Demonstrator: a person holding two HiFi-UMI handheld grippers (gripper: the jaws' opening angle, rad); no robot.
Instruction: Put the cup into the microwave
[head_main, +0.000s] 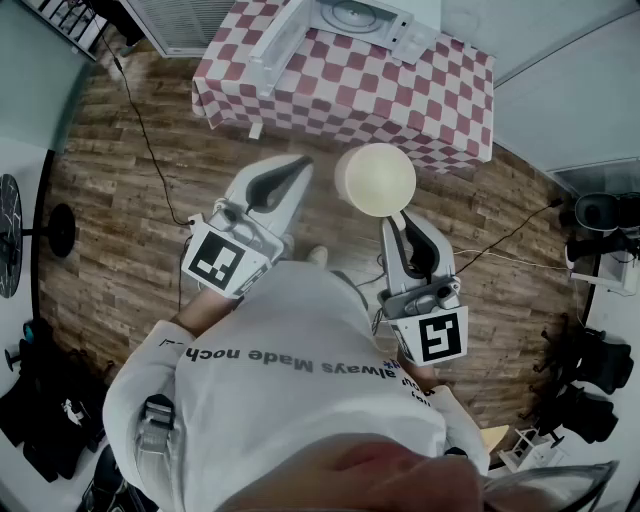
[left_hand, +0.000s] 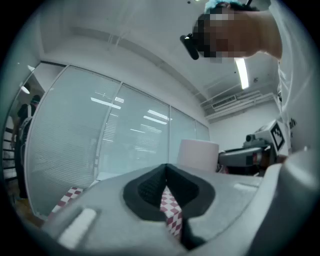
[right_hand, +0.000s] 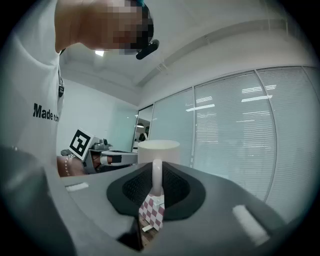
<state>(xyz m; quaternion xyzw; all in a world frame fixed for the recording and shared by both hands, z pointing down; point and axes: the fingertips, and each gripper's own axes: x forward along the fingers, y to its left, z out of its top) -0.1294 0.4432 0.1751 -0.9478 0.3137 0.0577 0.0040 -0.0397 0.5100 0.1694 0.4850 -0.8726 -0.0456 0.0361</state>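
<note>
From my seat, the nearest thing in the head view is the person's white shirt (head_main: 290, 380), with both tools reaching forward from under it.

The left hand-held gripper (head_main: 299, 165) is held over the wooden floor (head_main: 110, 170). In its own view, the left hand-held gripper (left_hand: 166, 172) has its jaws pressed together, the tips meeting with nothing gripped. Only a sliver of red-and-white check shows through the gap below them.

The right hand-held gripper (head_main: 393, 222) sits just beside it. In its own view, the right hand-held gripper (right_hand: 156, 186) is clamped narrow on the handle (right_hand: 156, 174) of the cup (right_hand: 158, 149). The handle stands upright between the pads.

The cup (head_main: 375, 178) is pale and round, carried upright in the air ahead of the person. It is over the floor near the front edge of the desk (head_main: 440, 120) and touches nothing but the jaws. From the left gripper view the cup (left_hand: 198, 154) shows just to the right of the closed tips.

Further off, the desk wears a checked cloth (head_main: 350, 90). At its far side stands the white microwave (head_main: 400, 20), well apart from the cup, with its door (head_main: 283, 42) swung open.
</note>
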